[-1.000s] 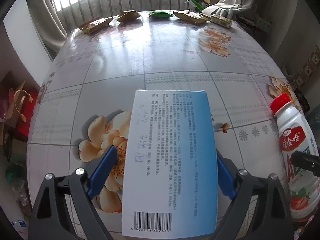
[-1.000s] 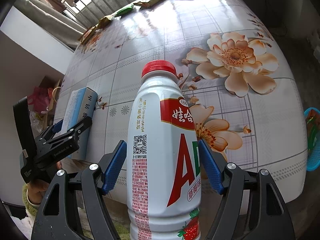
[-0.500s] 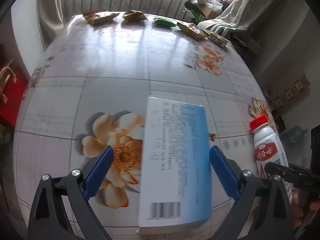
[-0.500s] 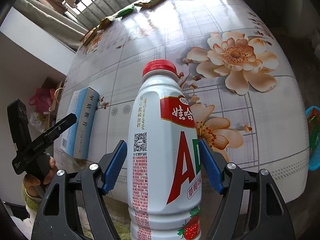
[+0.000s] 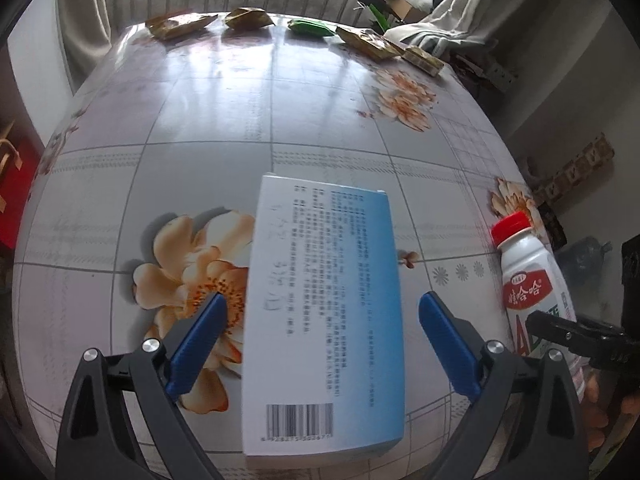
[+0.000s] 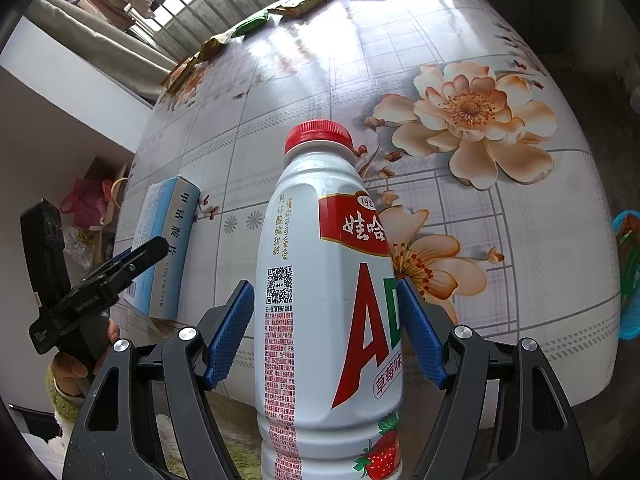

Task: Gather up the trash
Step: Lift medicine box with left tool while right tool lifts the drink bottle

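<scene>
Trash is what I am after, and almost all of it is yet to be collected. My right gripper has its blue fingers pressed against both sides of the white drink bottle with the red cap, which stands upright at the near edge of the tabletop; I cannot tell whether its base rests there or is lifted clear. My left gripper has its fingers spread, one on each side of the blue and white carton with a gap on both flanks, so the carton lies flat and loose on the flowered cloth, its barcode end toward me. Along the far edge by the window sit several snack wrappers and a green packet, all untouched. At the right of the right wrist view, below the tabletop, I see part of a blue basket with something colourful in it; I judge that is where the trash goes. By my reckoning the bottle is secured, the carton needs clamping, and the far litter remains.
</scene>
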Demonstrator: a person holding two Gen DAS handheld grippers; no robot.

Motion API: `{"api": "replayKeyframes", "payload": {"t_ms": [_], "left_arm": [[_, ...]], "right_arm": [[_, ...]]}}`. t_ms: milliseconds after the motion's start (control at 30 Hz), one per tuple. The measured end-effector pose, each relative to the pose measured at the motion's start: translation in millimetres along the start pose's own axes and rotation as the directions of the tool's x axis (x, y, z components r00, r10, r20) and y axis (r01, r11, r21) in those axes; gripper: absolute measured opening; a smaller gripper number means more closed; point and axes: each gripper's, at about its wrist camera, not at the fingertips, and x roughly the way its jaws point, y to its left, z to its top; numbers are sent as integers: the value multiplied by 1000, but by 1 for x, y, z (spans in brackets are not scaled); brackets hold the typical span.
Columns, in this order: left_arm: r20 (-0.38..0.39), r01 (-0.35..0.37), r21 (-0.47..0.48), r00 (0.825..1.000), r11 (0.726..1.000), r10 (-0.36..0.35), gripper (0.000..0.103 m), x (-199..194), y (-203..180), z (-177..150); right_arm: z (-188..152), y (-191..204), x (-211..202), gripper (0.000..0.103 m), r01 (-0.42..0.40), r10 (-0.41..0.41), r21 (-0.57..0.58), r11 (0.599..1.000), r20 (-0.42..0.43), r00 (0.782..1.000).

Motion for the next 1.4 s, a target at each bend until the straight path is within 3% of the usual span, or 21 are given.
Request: {"api": "replayKeyframes", "payload": {"t_ms": [267,400,533,800,1400], "left_arm": [[13,-118,73,993,990,117,94,9,-14,-2],[21,-140,79,990,987,139,94,10,-16,-4],[39,-161,74,987,984,159,86,8,-17,-6],[56,-158,62,986,985,155,69,3,-15,-6],[80,-162,56,984,985,158,69,-5,-16,-11]], "right_arm": [[0,-1,0,67,-6,6,-1,1000,2,1000],[0,-2,-1,63,-5,5,-4,1000,0,1000],[0,-2,-1,59,-6,6,-4,1000,-1,1000],[-5,-2,-3,58,-9,9,11,1000,21,1000],[-10,-4,-8,58,-25,24,34,999,34,999]]}}
